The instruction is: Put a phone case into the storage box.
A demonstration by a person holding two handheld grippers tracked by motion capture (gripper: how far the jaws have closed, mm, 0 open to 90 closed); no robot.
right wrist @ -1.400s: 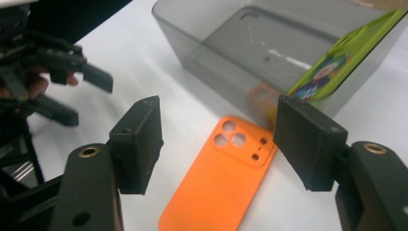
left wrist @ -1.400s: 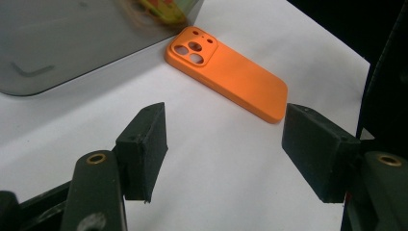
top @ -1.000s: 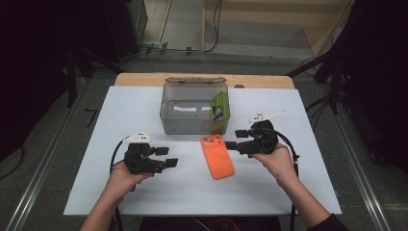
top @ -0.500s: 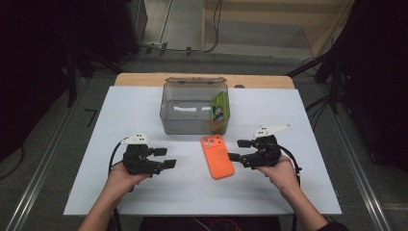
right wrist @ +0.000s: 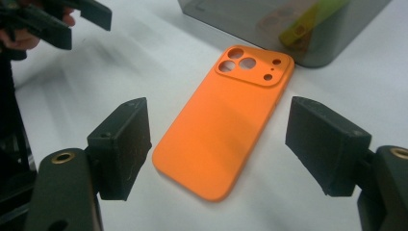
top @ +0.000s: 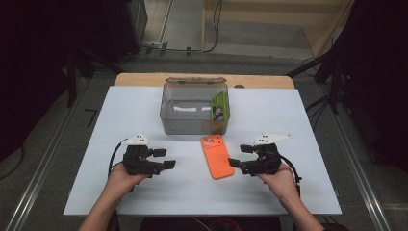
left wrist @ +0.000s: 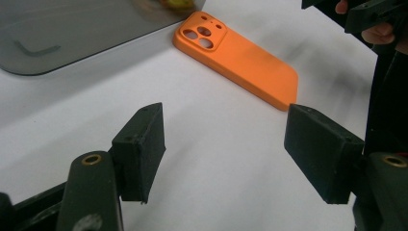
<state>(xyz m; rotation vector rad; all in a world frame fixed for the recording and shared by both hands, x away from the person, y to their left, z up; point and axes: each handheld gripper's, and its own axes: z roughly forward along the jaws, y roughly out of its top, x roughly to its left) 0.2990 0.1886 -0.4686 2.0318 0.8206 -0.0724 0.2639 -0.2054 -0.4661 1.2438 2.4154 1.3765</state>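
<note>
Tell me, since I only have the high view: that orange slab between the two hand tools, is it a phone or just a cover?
Observer: The right gripper view shows the orange phone case with open camera cutouts, white table visible through them.
Operator: Is either tool holding it?
Observer: No. The right gripper has its jaws spread wide either side of the case, touching nothing.
Operator: And the other tool?
Observer: The left gripper is open too, over bare table, with the case lying farther off beside the clear container.
</note>
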